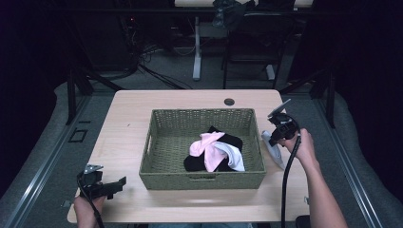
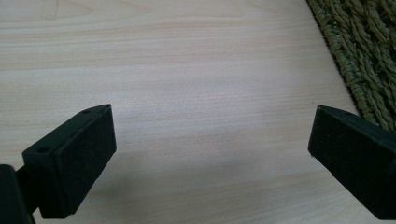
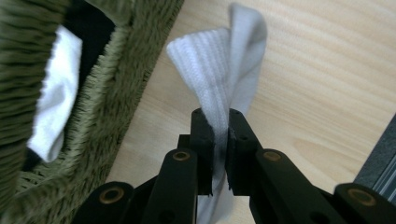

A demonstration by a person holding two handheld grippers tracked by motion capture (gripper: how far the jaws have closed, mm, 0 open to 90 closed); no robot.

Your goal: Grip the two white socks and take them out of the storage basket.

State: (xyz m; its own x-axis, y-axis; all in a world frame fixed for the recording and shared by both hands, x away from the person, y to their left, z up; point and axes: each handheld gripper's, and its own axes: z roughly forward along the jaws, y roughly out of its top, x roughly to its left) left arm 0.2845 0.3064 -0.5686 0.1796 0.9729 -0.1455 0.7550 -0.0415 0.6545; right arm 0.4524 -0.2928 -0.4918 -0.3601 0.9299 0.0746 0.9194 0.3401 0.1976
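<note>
Sock [image 3: 224,79] end hidden between closed right tool [image 3: 220,140] pads [image 3: 206,154].

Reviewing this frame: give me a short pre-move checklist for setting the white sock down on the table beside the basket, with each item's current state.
1. Right claw has a firm hold on the white sock: ok, the jaws are pinched shut on the fabric.
2. Sock is outside the wicker basket: ok, it hangs over the table to the basket's right.
3. Bare tabletop under the sock: ok, plain wood shows there in the right gripper view.
4. Sock free of the basket rim: ok, a strip of table shows between them.
5. Left claw out of the way: ok, open and empty over the table left of the basket.
6. Sock already resting flat: cannot tell.
</note>
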